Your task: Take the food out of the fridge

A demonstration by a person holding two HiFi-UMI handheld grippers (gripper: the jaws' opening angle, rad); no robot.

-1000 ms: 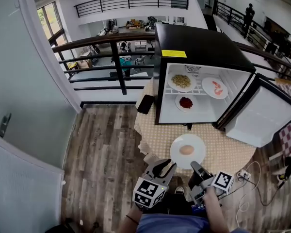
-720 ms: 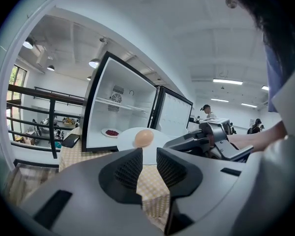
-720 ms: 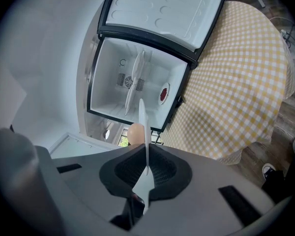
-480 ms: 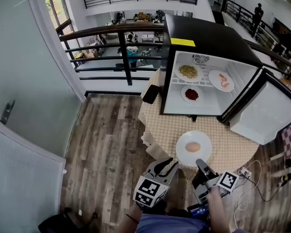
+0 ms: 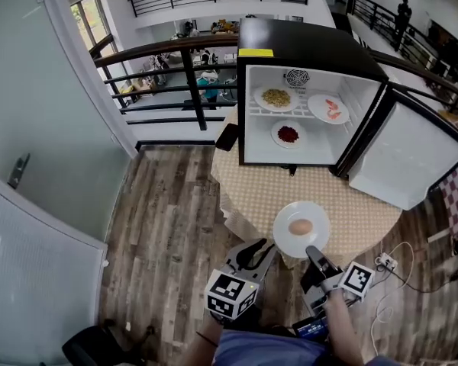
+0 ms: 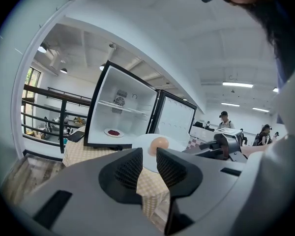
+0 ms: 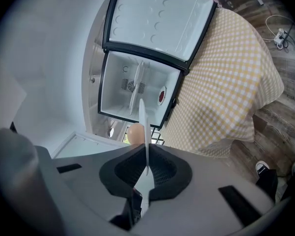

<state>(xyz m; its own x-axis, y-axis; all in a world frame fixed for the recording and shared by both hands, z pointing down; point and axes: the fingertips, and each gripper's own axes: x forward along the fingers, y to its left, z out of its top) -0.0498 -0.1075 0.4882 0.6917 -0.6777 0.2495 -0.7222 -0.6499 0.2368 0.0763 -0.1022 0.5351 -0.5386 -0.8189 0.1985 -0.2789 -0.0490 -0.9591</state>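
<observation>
- The white plate (image 5: 317,221) with its round tan food (image 5: 301,227) now sits farther back from the open fridge (image 5: 305,48) than it did a second ago. It has been drawn toward the near edge of the bench (image 5: 252,197), and both grippers have come back with it.
- The right gripper (image 5: 314,255) has its fingers pinched tight on the plate's near rim. Its own view shows the rim edge-on between the pads (image 7: 163,173).
- The left gripper (image 5: 253,250) hangs just beside the plate, its fingers (image 6: 130,167) slightly spread with nothing between them.
- It is unclear whether the plate rests on the checked cloth (image 5: 351,235) or hangs just above it.
- Three servings remain inside the fridge. Yellow food (image 5: 275,97) and pink food (image 5: 332,107) are on the upper shelf, and red food (image 5: 288,134) is below.
- The one-edge grip probably calls for care: keep the plate level so the round piece cannot roll.
- The plate should be set fully onto the bench, well in from the edge, and let go only once it lies flat.
- Leaving room beside it for the other plates would help, and the free left gripper could steady the far rim.
- A yellow sticker (image 5: 256,52) on the fridge's top front carries print too small to read.
- The only other markings are the black-and-white squares on the marker cubes (image 5: 227,294), and no brand is legible.
</observation>
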